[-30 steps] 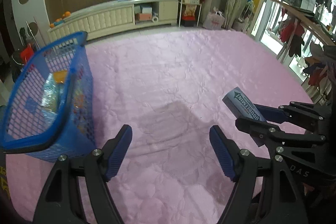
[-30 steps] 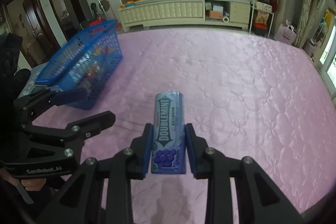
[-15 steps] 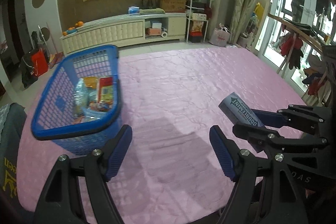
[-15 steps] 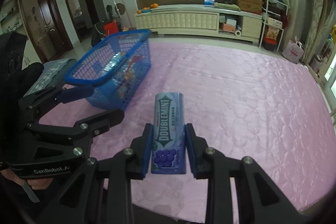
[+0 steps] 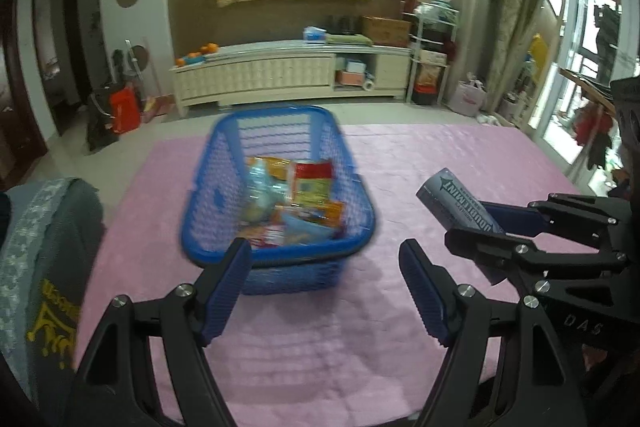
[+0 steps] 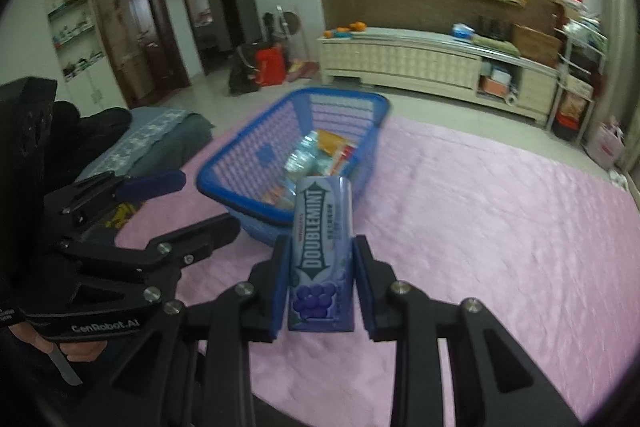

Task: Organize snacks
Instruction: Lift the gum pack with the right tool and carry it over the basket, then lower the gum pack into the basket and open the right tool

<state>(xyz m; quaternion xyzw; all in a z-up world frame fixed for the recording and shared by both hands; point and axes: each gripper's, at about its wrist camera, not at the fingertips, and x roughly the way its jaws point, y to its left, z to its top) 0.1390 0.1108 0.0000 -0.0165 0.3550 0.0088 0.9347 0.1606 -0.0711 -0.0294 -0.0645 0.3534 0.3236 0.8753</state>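
Right wrist view: right hand-held gripper (image 6: 320, 283) pinches a purple-grey Doublemint gum pack (image 6: 322, 259) by its long sides.
Light, stiff, glossy, likely slippery; blue plastic mesh basket (image 6: 256, 183) just ahead. Left hand-held gripper (image 5: 326, 287) spread, empty.

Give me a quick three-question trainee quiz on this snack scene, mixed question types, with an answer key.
1. True or false: the right tool is clamped on the Doublemint pack.
2. Multiple choice: the basket is
A. red and empty
B. blue with snacks inside
C. blue and tipped over
3. Fill in: the left tool stands ____ with nothing between its pads.

Key
1. True; the pads press both sides of the pack.
2. B; it stands upright on the pink cover.
3. open
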